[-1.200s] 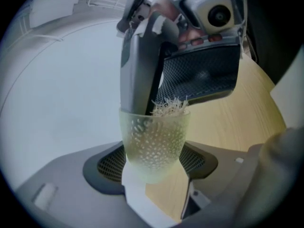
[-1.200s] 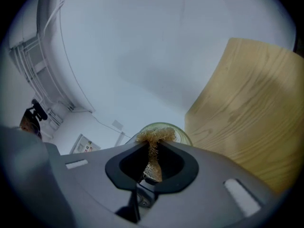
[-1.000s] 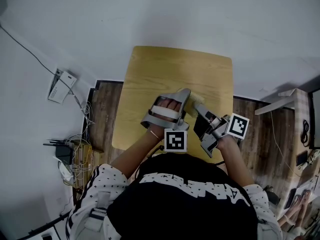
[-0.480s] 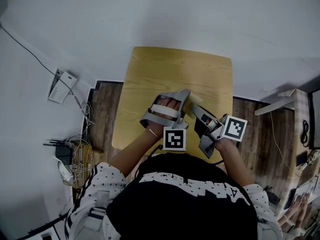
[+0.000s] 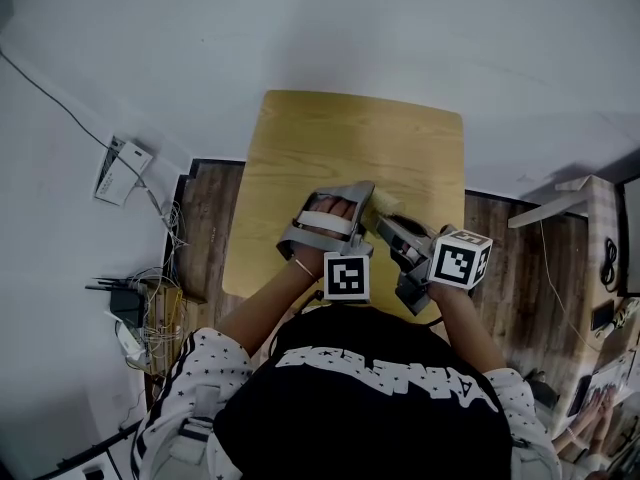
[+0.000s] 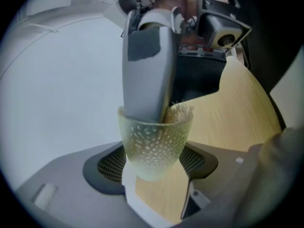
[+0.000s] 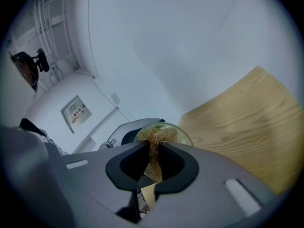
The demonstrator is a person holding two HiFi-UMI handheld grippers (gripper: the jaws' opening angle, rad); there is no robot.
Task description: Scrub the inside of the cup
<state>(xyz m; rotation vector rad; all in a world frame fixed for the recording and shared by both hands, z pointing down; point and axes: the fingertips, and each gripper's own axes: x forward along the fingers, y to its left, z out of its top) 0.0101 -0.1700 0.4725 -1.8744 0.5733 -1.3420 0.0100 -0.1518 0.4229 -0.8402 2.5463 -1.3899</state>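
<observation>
Right claw [image 7: 153, 164] edged inward, pinching scrubber [image 7: 155, 136] inside cup [image 6: 153, 136] (left claw [image 6: 155, 165] clamps it)

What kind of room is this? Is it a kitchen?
Probably not a kitchen. It looks more like a plain room in a home or office. There is a small wooden table, a dark wooden floor, and a tangle of cables lying beside the table.
</observation>
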